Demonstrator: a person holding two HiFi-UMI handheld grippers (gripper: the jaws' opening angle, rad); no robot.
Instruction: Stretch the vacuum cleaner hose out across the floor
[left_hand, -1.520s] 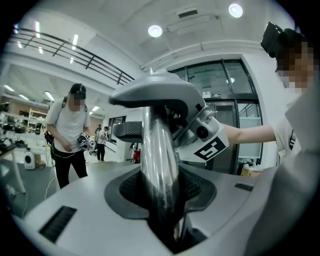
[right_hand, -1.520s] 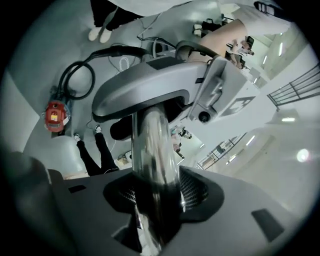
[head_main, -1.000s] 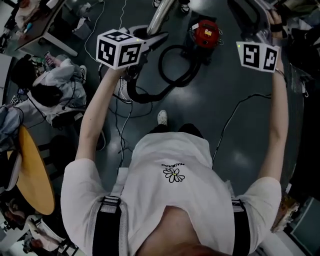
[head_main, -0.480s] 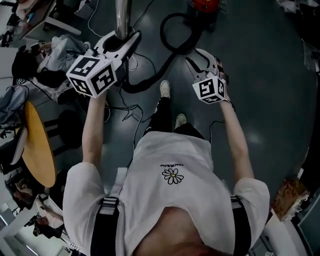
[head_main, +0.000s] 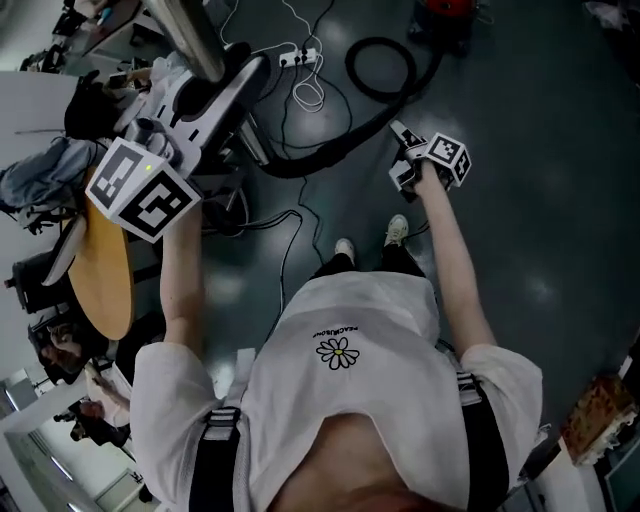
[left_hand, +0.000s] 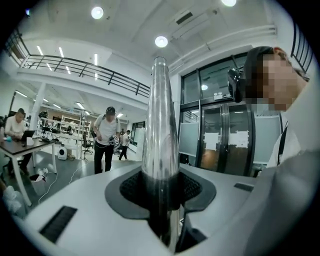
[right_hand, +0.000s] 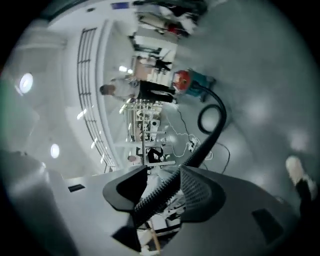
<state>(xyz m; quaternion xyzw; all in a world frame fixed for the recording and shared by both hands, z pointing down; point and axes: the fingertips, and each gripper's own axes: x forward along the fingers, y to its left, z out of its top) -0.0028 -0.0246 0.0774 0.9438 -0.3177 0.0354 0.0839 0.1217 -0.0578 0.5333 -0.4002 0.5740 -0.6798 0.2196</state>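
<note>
over the dark floor my right gripper is clamped on the black hose, which loops back to the red vacuum; my left gripper grips the steel tube.

- Left hand-held gripper at upper left, jaws around slanting chrome tube, marker cube facing camera.
- Right hand-held gripper right of centre, arm stretched forward, tips at black hose.
- Hose lies on dark floor: runs from under left gripper, past right gripper, curls into loop, reaches red vacuum cleaner at top edge.
- White power strip just beside loop.
- Round wooden desk at left edge.
- Person's shoes below right gripper.
</note>
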